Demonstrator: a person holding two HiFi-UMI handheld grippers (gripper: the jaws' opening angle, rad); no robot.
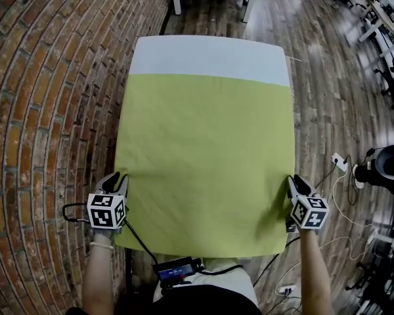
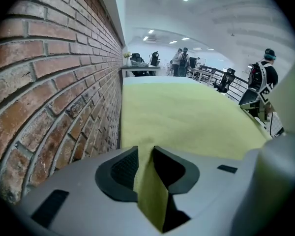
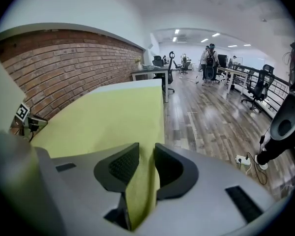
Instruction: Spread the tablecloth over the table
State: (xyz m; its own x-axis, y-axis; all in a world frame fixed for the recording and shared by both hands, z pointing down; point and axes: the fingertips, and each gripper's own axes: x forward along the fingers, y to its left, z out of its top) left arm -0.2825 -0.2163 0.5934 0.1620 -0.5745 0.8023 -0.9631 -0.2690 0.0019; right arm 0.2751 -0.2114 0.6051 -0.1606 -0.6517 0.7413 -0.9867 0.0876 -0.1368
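The left gripper [image 1: 115,180] clamps the green tablecloth's [image 1: 207,156] left edge between its jaws, and the right gripper [image 1: 297,184] clamps the right edge the same way. Ahead of both, the cloth lies flat over the table [image 1: 210,56], short of a far white strip. Its near hem sits behind them.

Quick count: one lime-green fabric tablecloth [image 1: 207,163], one white rectangular table [image 1: 210,56] up top, two grey marker-cube grippers (left gripper [image 1: 115,180], right gripper [image 1: 297,183]), one small black device [image 1: 177,268] bottom centre, and two white power strips [image 1: 339,161] [image 1: 285,289] on the right.
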